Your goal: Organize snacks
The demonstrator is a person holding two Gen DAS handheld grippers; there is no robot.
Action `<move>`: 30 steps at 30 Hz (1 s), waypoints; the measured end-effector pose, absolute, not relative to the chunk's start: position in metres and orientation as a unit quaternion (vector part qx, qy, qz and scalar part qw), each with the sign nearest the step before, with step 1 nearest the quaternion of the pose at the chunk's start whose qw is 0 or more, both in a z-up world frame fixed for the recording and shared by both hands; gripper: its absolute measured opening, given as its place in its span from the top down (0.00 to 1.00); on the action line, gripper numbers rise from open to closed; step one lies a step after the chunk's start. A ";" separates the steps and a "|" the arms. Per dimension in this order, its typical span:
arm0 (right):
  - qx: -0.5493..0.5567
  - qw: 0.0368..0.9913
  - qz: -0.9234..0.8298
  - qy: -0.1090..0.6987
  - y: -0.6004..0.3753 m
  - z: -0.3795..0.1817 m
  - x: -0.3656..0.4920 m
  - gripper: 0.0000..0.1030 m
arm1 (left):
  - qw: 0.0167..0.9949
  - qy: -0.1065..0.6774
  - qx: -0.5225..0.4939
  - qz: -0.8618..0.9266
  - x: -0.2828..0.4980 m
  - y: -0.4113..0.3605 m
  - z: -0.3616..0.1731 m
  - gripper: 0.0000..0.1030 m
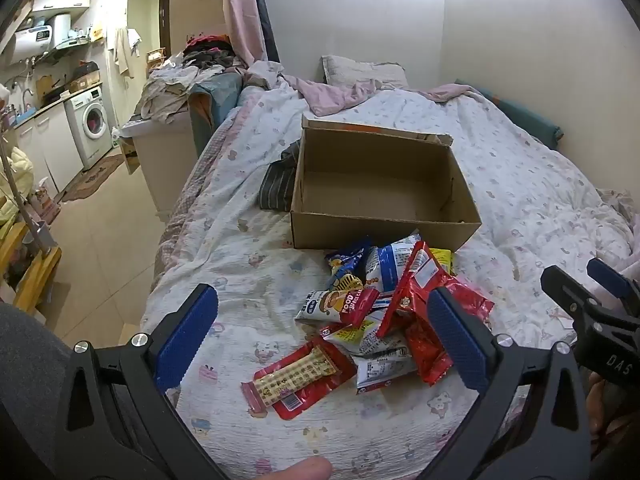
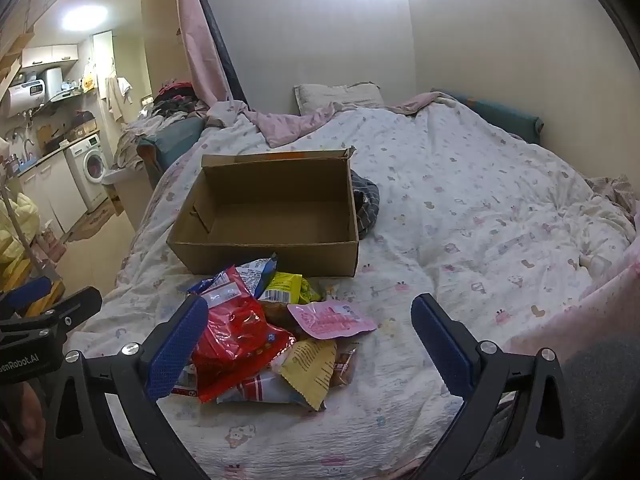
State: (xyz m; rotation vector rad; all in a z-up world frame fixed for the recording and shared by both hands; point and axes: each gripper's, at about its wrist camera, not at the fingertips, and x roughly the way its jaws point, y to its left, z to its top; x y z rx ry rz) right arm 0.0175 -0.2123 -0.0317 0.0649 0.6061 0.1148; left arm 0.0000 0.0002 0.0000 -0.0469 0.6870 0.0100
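A heap of snack packets [image 1: 384, 312] [image 2: 264, 328] lies on the patterned quilt, just in front of an open, empty cardboard box [image 1: 380, 228] [image 2: 272, 252]. On top sit a red foil bag [image 1: 424, 292] [image 2: 236, 332], a pink pouch [image 2: 332, 320] and a yellow packet [image 2: 288, 288]. A red-edged biscuit pack [image 1: 296, 376] lies nearest me. My left gripper [image 1: 320, 344] hovers open above the near side of the heap, nothing between its pads. The right gripper [image 2: 308, 344] is also open over the heap, holding nothing.
A striped dark cloth [image 1: 280, 180] [image 2: 366, 208] lies beside the box. A pillow [image 1: 364, 72] and rumpled pink bedding sit at the bed's head. The bed's left edge drops to a tiled floor [image 1: 100, 236]; a washing machine [image 1: 90, 124] stands far left.
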 end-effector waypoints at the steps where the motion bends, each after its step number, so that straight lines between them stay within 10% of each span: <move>1: 0.032 0.952 0.057 0.298 -0.212 -0.032 0.017 0.00 | 0.942 0.336 -0.022 0.005 0.000 0.000 0.000 0.00; 30: 0.033 0.952 0.055 0.298 -0.216 -0.031 0.018 0.00 | 0.943 0.333 -0.020 0.007 0.000 0.000 -0.001 0.00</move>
